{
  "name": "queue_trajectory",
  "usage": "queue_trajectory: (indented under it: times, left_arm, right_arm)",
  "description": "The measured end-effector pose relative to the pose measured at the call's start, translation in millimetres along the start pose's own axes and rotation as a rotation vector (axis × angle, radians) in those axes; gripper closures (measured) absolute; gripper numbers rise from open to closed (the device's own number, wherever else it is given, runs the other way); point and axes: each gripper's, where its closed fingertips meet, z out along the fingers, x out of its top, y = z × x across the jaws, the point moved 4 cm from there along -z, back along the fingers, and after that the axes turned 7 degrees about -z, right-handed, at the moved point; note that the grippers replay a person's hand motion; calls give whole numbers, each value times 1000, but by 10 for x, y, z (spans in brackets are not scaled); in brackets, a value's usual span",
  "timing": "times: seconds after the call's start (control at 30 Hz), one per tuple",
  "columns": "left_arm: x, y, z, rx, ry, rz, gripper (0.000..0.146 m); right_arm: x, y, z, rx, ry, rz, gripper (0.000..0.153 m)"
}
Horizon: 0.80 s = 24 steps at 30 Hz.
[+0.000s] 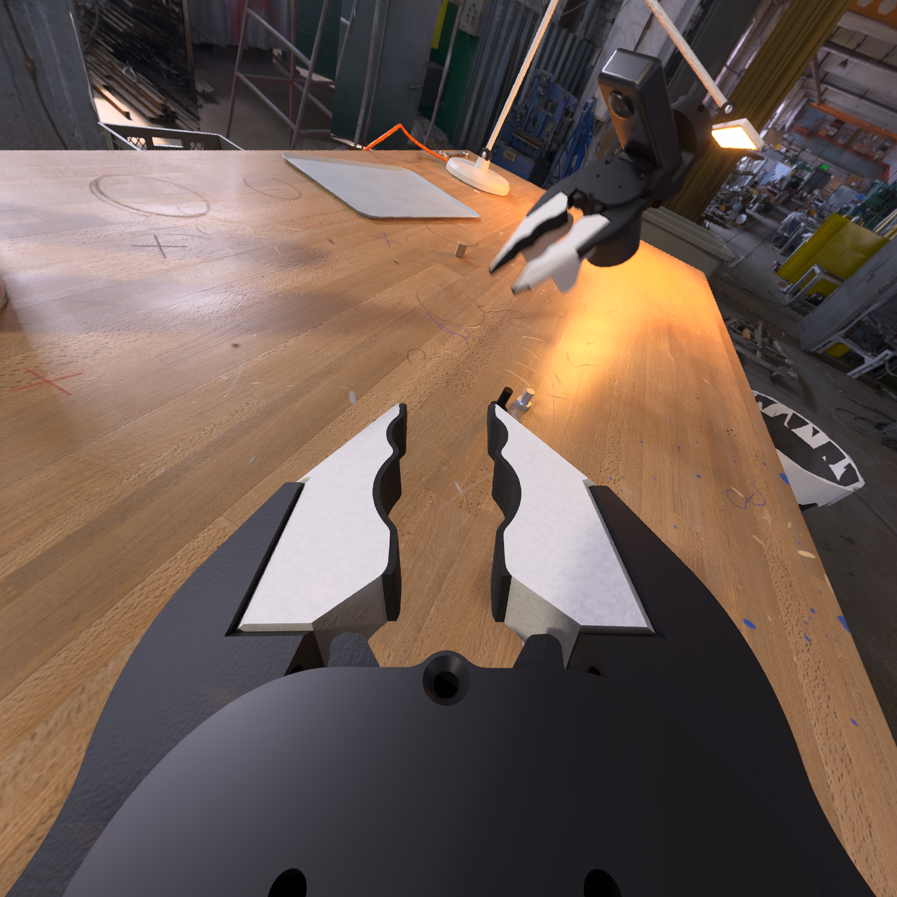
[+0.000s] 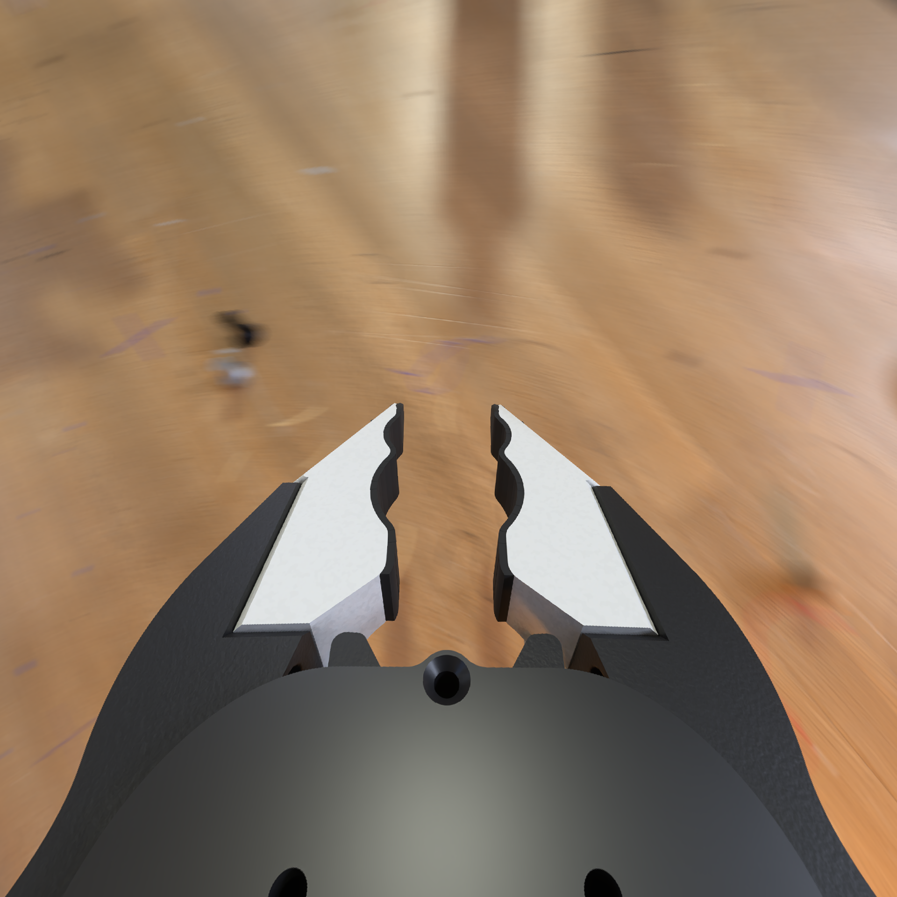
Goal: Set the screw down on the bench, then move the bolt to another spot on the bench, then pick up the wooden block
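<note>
My left gripper (image 1: 446, 410) is open and empty, low over the wooden bench (image 1: 242, 340). A small black screw (image 1: 505, 395) and a silver bolt (image 1: 525, 400) lie side by side on the bench just beyond its right fingertip. A small wooden block (image 1: 460, 249) stands farther back. My right gripper (image 1: 505, 279) hovers above the bench to the right of the block, pointing down and left. In the right wrist view that gripper (image 2: 446, 407) is open and empty over the blurred bench, with the dark screw (image 2: 238, 327) and the silver bolt (image 2: 233, 371) to its left.
A flat grey sheet (image 1: 383, 187) lies at the back of the bench beside a white lamp base (image 1: 478, 174); the lit lamp head (image 1: 735, 133) hangs over the right side. The bench's right edge (image 1: 757, 388) runs close by. A crate (image 1: 160, 138) sits behind.
</note>
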Motion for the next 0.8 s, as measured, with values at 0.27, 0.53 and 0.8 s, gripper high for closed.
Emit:
queue_trajectory:
  times: [0.27, 0.53, 0.8]
  left_arm:
    - [-40, -6, 30, 13, -28, 16, 113]
    - [-25, -58, 13, 24, -16, -6, 113]
    - [-30, -52, 20, 26, -19, 0, 113]
  right_arm:
    - [-898, 1341, -378, -353, -11, 271, 111]
    - [-941, 1511, -230, -304, -75, 230, 119]
    - [-515, 1121, -389, -238, 6, 136, 145]
